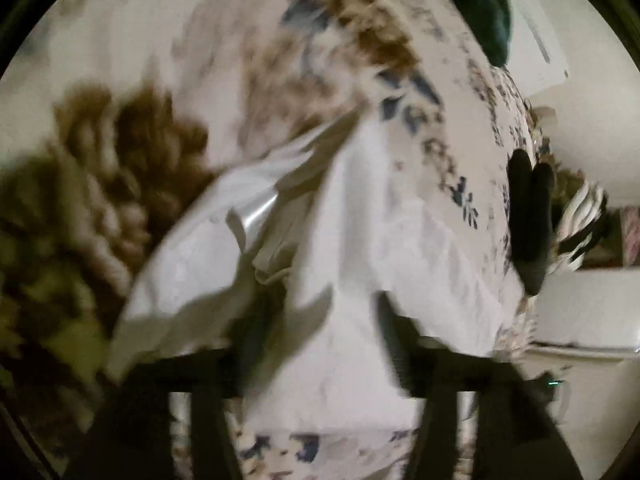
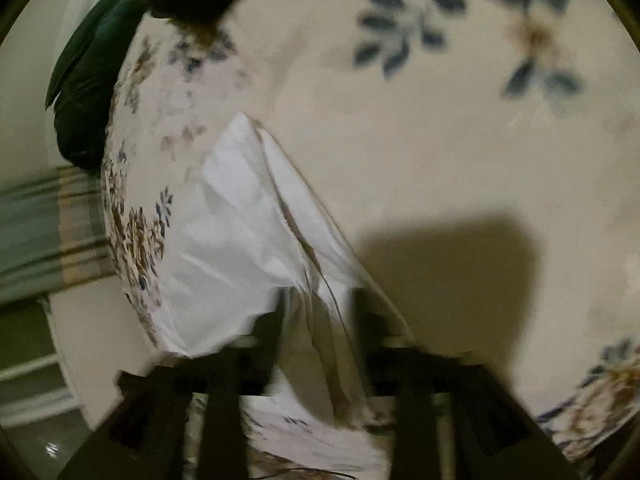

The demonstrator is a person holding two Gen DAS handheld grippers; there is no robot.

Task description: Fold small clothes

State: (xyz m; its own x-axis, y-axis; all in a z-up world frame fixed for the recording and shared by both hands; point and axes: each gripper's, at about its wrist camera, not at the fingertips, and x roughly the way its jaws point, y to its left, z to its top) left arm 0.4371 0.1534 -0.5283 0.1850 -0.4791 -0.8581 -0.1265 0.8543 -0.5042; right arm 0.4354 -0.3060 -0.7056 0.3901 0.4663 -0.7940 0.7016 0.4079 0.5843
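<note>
Two black two-finger grippers reach down from the bottom of your wrist views toward one white cloth garment. Nearest you in the left view, your left gripper has its fingers spread, and the white cloth garment runs up between them; the picture is blurred, so whether either pad touches the cloth cannot be told. Nearest you in the right view, your right gripper also stands with its fingers apart, a creased fold of the same garment passing between them, with no clear pinch visible. The garment lies crumpled and partly doubled over on a cream bedspread printed with brown and blue flowers, close to the bed's edge. In the right view the gripper's dark shadow falls on the bedspread just beside the garment. Farther off, a dark green bundle of fabric rests at the far edge of the bed. Beyond the edge in the left view stands a black object, too blurred to identify.
</note>
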